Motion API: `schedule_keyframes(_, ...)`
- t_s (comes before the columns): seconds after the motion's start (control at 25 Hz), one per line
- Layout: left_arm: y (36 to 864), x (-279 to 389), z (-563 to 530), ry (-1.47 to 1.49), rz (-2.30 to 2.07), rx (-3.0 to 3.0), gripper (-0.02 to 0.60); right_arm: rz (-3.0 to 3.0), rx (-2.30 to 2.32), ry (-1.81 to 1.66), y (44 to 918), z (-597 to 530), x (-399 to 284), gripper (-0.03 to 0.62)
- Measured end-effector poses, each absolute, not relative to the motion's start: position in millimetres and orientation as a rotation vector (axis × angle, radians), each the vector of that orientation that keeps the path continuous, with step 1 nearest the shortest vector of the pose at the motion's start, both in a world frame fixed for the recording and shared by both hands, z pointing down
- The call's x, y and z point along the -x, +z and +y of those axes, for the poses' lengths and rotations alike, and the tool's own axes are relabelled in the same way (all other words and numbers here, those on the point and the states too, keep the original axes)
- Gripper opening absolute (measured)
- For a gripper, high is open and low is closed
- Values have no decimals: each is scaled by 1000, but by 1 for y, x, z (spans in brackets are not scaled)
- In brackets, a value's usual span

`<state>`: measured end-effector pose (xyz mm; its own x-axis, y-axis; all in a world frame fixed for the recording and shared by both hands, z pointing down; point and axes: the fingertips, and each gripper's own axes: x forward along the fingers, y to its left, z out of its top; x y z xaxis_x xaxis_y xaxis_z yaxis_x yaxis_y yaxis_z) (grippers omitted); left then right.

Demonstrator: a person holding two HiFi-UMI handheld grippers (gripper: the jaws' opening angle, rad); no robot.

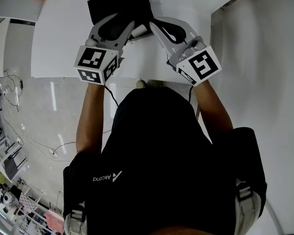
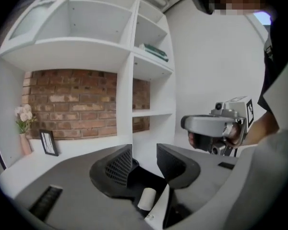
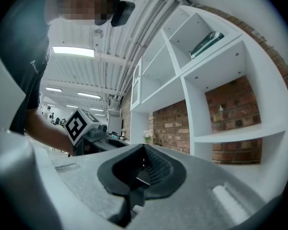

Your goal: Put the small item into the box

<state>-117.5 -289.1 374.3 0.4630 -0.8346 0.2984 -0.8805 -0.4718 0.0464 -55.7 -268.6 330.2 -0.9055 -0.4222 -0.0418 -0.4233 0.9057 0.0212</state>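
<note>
Your left gripper [image 2: 144, 164] hovered over the box [image 1: 112, 4], jaws apart, with the small white item [image 2: 147, 199] lying loose below them, seemingly inside the box (release looked done). Your right gripper [image 3: 143, 169] pinched the box's rim; next, lift the left clear.

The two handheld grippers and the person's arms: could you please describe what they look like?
The left gripper and right gripper share pale grey moulded bodies and dark, grid-textured jaw pads. Each bears a white cube with black square markers: left cube, right cube. A thin dark cable trails from the left one. The person wears a black short-sleeved top.
</note>
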Motion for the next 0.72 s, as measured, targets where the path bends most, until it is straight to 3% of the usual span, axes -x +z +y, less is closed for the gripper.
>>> schedule_keyframes(0.2, 327, 120, -264, 165, -1606, -2610, 64, 3000, 639, 80, 310, -254, 64, 2)
schedule_keyframes(0.36, 303, 120, -244, 81, -1653, -2668, 19, 2982, 617, 113, 297, -239, 68, 2)
schedule_keyframes(0.72, 292, 118, -214, -12, -1669, -2715, -2, 2966, 622, 152, 289, -211, 74, 2)
